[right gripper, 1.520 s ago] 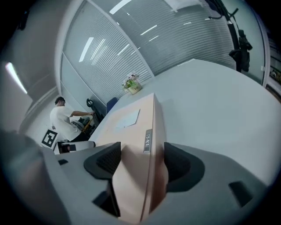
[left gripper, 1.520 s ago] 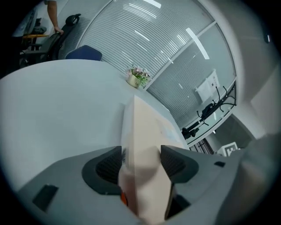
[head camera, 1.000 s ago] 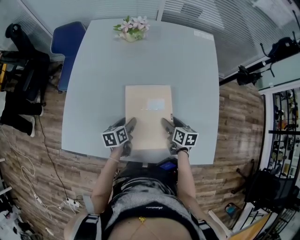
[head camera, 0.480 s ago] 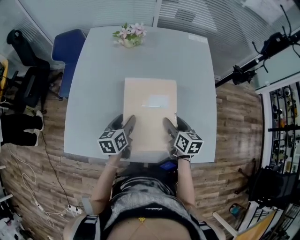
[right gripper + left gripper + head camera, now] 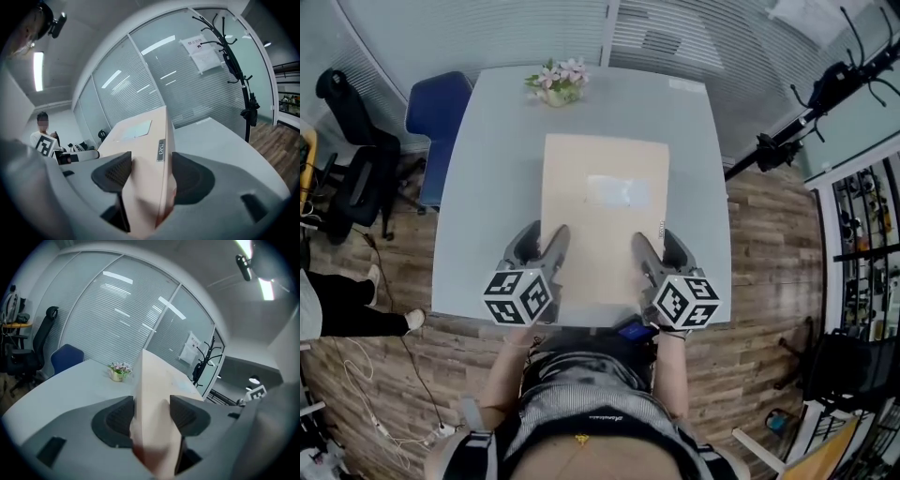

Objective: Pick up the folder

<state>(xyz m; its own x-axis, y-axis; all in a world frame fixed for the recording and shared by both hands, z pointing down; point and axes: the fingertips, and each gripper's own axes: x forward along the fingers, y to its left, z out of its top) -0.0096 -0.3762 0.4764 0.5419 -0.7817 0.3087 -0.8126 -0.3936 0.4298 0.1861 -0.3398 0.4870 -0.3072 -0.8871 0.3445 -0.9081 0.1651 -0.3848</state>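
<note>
Two long edges of the tan box folder (image 5: 605, 211) are pinched, one by each tool, and both grips sit at the end nearest us. Its long axis runs straight away from us toward the potted flowers (image 5: 558, 80) at the far side of the grey table (image 5: 487, 169), so most of its length reaches forward past the jaws. The pale label on its top face lies beyond the grips, and a small metal tag shows on its right edge.

Our left gripper (image 5: 542, 239) is clamped on the folder's left edge, its ribbed pads pressing both faces, as the left gripper view shows. Our right gripper (image 5: 656, 242) is clamped likewise on the right edge, just behind the tag. Neither hand is nearer; they stand level with each other, one on either side.

From the gripper views we judge the folder to be clear of the tabletop. With the weight ahead of the grips, the far end may sag, so we should raise both sides evenly.
</note>
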